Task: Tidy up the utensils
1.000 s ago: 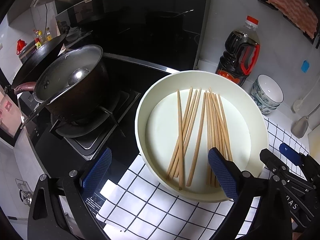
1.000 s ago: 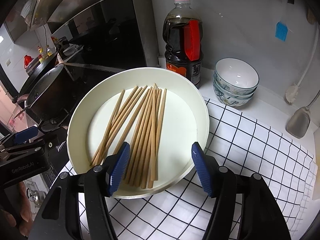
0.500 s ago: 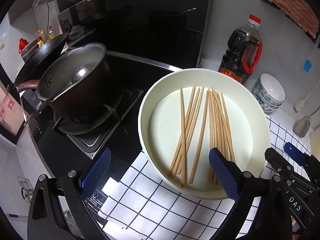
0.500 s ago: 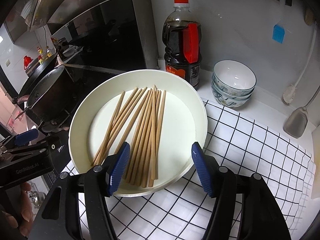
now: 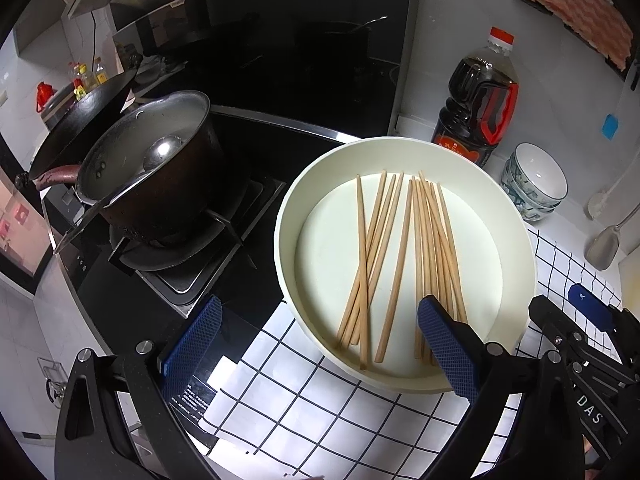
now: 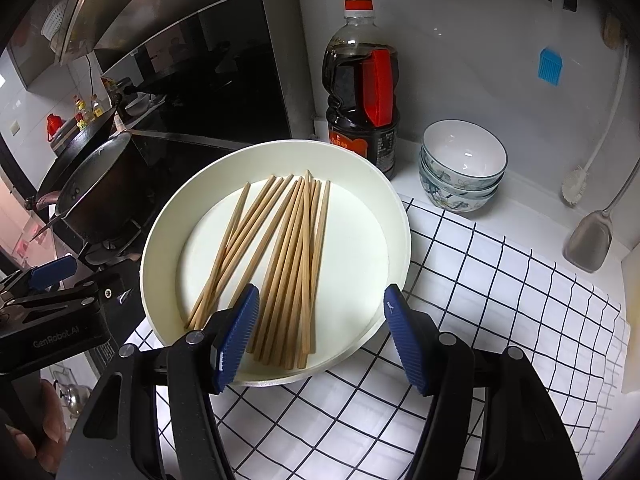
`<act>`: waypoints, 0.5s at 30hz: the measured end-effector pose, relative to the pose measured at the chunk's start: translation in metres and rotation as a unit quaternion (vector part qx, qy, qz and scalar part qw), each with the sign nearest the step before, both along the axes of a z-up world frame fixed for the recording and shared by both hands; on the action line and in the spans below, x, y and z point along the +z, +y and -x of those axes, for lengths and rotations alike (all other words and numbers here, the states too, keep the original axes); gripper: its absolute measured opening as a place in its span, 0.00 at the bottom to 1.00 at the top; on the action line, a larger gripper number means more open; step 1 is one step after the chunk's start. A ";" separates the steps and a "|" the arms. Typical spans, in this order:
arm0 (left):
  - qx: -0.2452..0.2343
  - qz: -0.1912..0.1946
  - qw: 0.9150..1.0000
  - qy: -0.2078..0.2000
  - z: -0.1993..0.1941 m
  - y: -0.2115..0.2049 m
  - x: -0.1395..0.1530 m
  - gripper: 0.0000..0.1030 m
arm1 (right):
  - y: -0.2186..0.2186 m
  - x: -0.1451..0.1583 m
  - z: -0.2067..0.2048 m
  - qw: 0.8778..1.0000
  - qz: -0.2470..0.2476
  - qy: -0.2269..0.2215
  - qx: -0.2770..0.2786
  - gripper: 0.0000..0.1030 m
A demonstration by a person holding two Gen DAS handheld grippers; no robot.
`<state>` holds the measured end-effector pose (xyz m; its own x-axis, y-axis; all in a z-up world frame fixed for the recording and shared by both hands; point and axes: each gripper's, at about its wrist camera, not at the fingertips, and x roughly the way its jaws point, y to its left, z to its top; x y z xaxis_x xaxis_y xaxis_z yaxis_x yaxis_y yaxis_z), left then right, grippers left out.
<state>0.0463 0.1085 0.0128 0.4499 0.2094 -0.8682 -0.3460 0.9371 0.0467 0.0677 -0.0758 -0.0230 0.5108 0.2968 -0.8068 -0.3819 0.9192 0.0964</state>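
Note:
Several wooden chopsticks (image 5: 400, 256) lie loosely fanned in a round cream tray (image 5: 516, 236) on a white checked cloth (image 5: 304, 400). In the right wrist view the chopsticks (image 6: 288, 256) lie in the same tray (image 6: 396, 216). My left gripper (image 5: 320, 344) is open and empty at the tray's near left rim. My right gripper (image 6: 322, 336) is open and empty, hovering over the near ends of the chopsticks. The right gripper also shows at the right edge of the left wrist view (image 5: 576, 328).
A dark pot with a ladle (image 5: 148, 176) sits on the gas stove at left, a wok behind it. A soy sauce bottle (image 6: 362, 92), stacked bowls (image 6: 462, 168), a spatula (image 6: 590, 240) and a brush (image 6: 576, 188) stand by the back wall.
Both grippers have drawn back slightly from the tray; both stay open and empty. The chopsticks have not moved.

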 end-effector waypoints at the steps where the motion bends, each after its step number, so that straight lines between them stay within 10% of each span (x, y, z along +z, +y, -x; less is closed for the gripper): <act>1: -0.001 0.000 1.000 0.000 0.000 0.000 0.000 0.94 | 0.000 0.000 0.000 1.000 0.000 0.000 -0.001 0.60; 15: -0.004 0.002 1.000 0.004 0.001 -0.002 -0.001 0.94 | 0.000 0.002 0.003 1.000 -0.002 -0.002 -0.002 0.60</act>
